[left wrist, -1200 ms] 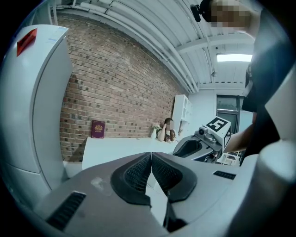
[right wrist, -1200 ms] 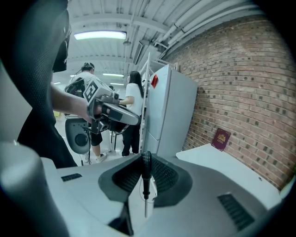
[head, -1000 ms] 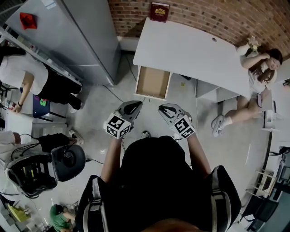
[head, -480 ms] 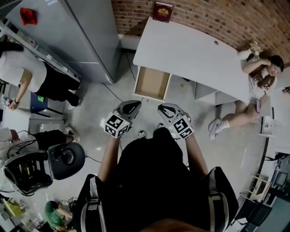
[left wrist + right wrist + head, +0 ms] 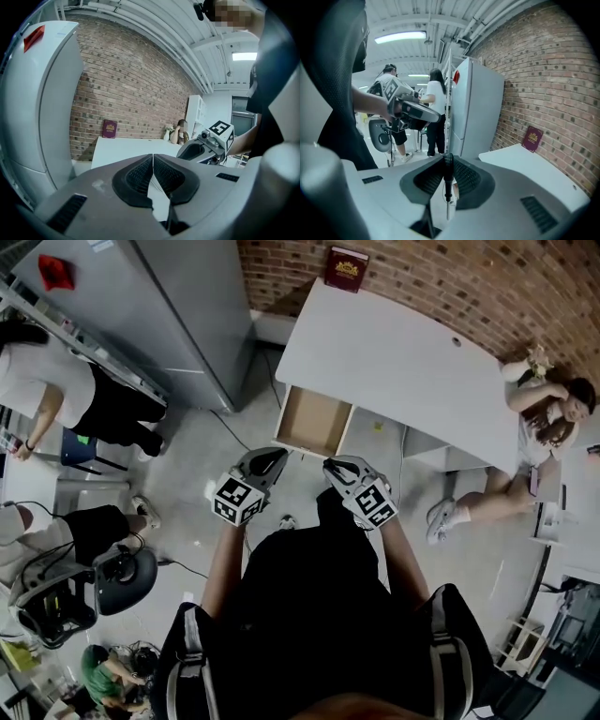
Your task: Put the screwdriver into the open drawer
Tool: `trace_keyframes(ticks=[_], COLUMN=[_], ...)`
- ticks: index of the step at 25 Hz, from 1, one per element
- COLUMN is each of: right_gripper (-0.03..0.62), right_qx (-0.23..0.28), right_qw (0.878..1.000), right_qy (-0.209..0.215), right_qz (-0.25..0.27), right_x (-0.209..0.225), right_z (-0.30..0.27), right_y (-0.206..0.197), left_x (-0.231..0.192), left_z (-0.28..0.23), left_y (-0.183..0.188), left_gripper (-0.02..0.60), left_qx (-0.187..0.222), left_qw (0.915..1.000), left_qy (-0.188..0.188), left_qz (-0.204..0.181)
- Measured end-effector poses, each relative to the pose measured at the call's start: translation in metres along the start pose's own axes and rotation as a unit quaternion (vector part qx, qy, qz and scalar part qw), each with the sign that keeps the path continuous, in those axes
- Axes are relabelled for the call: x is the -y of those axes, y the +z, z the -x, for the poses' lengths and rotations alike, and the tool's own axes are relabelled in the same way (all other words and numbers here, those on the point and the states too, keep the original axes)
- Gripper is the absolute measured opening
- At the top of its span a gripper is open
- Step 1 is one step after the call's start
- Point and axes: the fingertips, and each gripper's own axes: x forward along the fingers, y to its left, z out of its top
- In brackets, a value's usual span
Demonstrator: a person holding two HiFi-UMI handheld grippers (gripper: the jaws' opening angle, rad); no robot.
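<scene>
A screwdriver (image 5: 448, 182) with a black handle and thin metal shaft stands upright between the pads of my right gripper (image 5: 447, 161), which is shut on its handle. The head view shows that gripper (image 5: 335, 468) just below the open drawer (image 5: 312, 421), a shallow brown box pulled out of the white desk (image 5: 394, 357); the screwdriver cannot be made out there. My left gripper (image 5: 272, 457) is beside it, a little below the drawer's front edge. Its pads (image 5: 140, 176) meet at the tip with nothing between them.
A dark red book (image 5: 346, 268) leans on the brick wall at the desk's back edge. A tall grey cabinet (image 5: 178, 315) stands left of the desk. A person sits on the floor at the right (image 5: 525, 437); others and an office chair (image 5: 127, 577) are at the left.
Both grippers have moved together toward the desk, so the open drawer now lies closer in front of them. The jaws have stayed as they were.
</scene>
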Motion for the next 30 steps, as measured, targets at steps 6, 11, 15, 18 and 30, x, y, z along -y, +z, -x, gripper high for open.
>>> trace_keyframes(ticks=[6,11,15,18,30], right_gripper=[0.12,0.12,0.12,0.12,0.12], right_qx=[-0.019,-0.034,-0.043,-0.051,-0.086], right_qw=[0.999,0.998,0.996,0.994,0.983], right_qy=[0.037,0.06,0.076,0.092,0.161], right_qz=[0.004,-0.002,-0.017,-0.016,-0.029], right_x=[0.03,0.051,0.068,0.075,0.087], right_z=[-0.019,-0.039,-0.053,-0.067,-0.115], right_y=[-0.012,-0.029,-0.043,-0.051,-0.097], left_x=[-0.014,-0.03,-0.037,-0.044,-0.053], left_z=[-0.019,-0.029,-0.036,-0.039,-0.062], left_y=[-0.002,-0.011,-0.009,-0.015,-0.05], left_gripper=[0.017,0.017,0.018,0.017,0.018], left_qx=[-0.018,-0.041,-0.025,-0.026,-0.045], left_qw=[0.9997,0.9982,0.9978,0.9965,0.9916], left_qy=[0.018,0.035,0.038,0.047,0.063], left_qz=[0.006,0.026,0.049,0.064,0.104])
